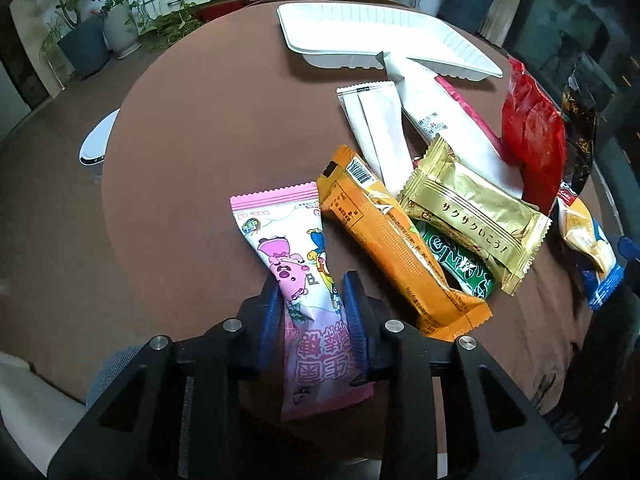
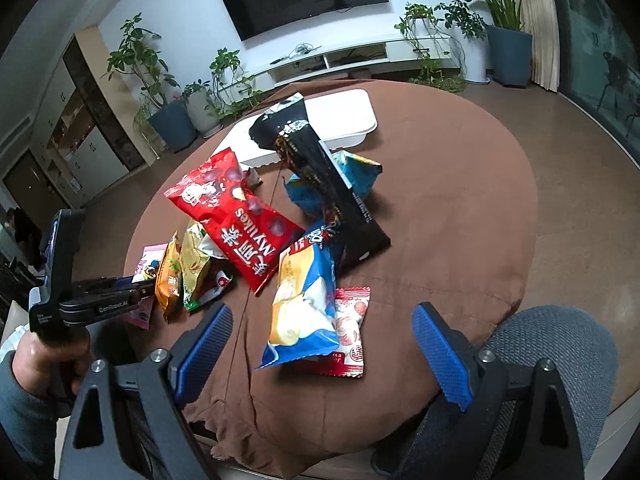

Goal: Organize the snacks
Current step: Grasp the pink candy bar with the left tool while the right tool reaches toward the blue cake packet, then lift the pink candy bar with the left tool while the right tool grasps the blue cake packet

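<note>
**Left tool clamping the pink cartoon snack packet**

The left tool [image 1: 312, 296] is squeezing its blue fingers [image 1: 270, 320] onto the pink cartoon snack packet [image 1: 296, 280], pinching it at mid-length so the wrapper is creasing between them. Just to the right of that tool, the orange wafer packet [image 1: 392, 248] is lying diagonally on the brown counter [image 1: 192, 152], and beyond it the gold foil packet [image 1: 476, 216] is resting on top of a green bar [image 1: 456, 264]. Farther ahead, two white wrappers [image 1: 380, 128] are pointing toward the white tray [image 1: 360, 36] at the far edge.

The right tool [image 2: 322, 344] is hovering with its fingers spread wide apart, gripping nothing. Directly ahead of it, the blue-and-white chip bag [image 2: 304, 308] is overlapping a small red-and-white packet [image 2: 352, 332], with the red Mylikes bag [image 2: 236, 216] and a black bag [image 2: 328, 184] lying beyond.
</note>
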Motion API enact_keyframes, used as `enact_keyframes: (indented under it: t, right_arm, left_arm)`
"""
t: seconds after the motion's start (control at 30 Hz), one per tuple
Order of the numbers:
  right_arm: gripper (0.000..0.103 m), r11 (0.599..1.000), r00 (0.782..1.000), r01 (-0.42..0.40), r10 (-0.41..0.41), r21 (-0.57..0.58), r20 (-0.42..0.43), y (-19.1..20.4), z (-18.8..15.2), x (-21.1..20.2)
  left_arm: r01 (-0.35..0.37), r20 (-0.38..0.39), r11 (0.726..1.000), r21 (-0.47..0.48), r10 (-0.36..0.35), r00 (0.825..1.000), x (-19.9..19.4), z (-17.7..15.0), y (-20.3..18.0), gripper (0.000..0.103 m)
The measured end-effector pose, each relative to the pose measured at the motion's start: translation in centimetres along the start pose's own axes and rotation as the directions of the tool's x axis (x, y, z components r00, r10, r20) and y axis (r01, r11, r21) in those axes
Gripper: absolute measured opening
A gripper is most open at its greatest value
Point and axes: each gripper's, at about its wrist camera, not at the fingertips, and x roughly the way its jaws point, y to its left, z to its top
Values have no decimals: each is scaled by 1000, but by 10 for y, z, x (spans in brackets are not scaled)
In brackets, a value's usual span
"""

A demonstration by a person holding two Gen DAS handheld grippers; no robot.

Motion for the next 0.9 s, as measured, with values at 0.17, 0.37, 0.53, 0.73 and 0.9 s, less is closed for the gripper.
enact_keyframes:
  t: [0.17, 0.37, 0.53, 0.73, 0.9]
  right_arm:
    - [99, 999, 1000, -13, 13, -31, 9, 8, 1, -3]
    - [99, 1000, 1000, 1, -1, 0, 8, 2, 6, 1]
    - [98, 999, 999, -6, 5, -45, -32, 11, 8, 7]
    - [92, 997, 999, -6, 2, -71, -49, 18, 12, 16]
    - [84, 994, 997, 7, -14, -110, -70, 21, 29, 27]
  left_arm:
    - [4, 55, 1000, 26, -6, 998, -5, -14, -6, 29]
    - [33, 85, 999, -6, -32, 996, -10, -29, -1, 29]
    - [-15, 101, 999, 33, 11, 995, -12, -32, -12, 30]
    - [-55, 74, 997, -53, 59, 996, -11, -30, -2, 64]
    - [-89, 50, 980, -176, 99, 994, -9, -32, 16, 80]
